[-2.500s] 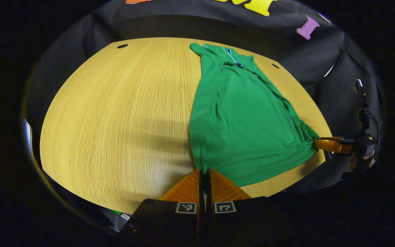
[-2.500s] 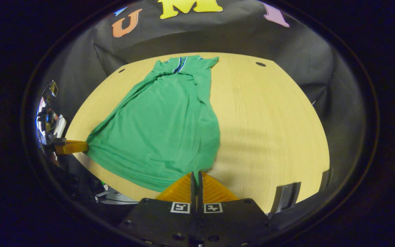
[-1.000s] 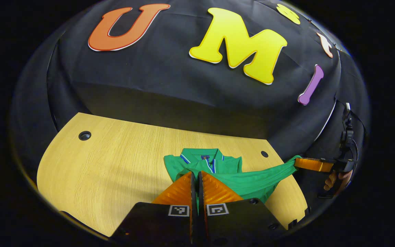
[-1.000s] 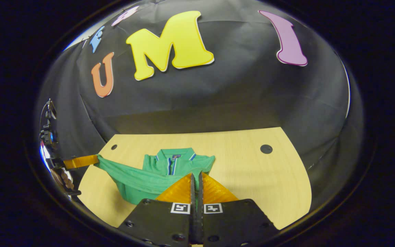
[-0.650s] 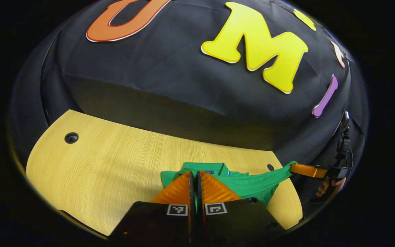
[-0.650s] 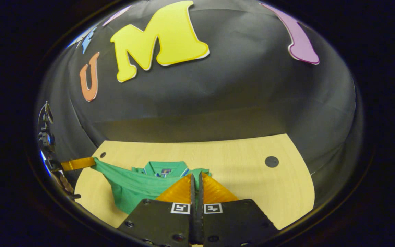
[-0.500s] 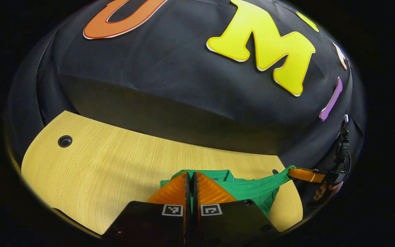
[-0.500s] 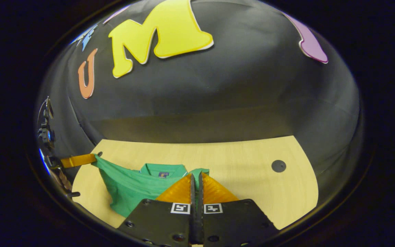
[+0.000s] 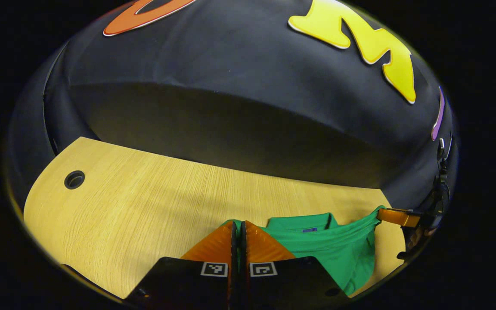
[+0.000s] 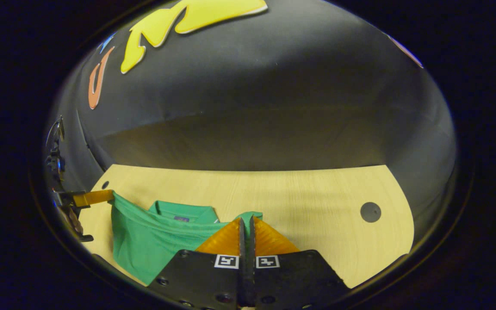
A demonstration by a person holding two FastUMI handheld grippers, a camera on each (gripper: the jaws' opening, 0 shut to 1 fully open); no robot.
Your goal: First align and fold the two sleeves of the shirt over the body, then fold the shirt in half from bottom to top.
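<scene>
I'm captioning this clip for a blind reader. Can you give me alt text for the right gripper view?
The right gripper, fingers closed on a corner of a green shirt, holds the hem near the collar over a wooden table. At far left the left gripper pinches the hem's other corner.

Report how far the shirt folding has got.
Looks done: the green shirt lies narrow on the wooden table, so the sleeves appear folded in, though they are hidden. In hand: the left gripper and right gripper each pinch a hem corner, the hem raised near the collar. Left: lay the hem down, release.
</scene>
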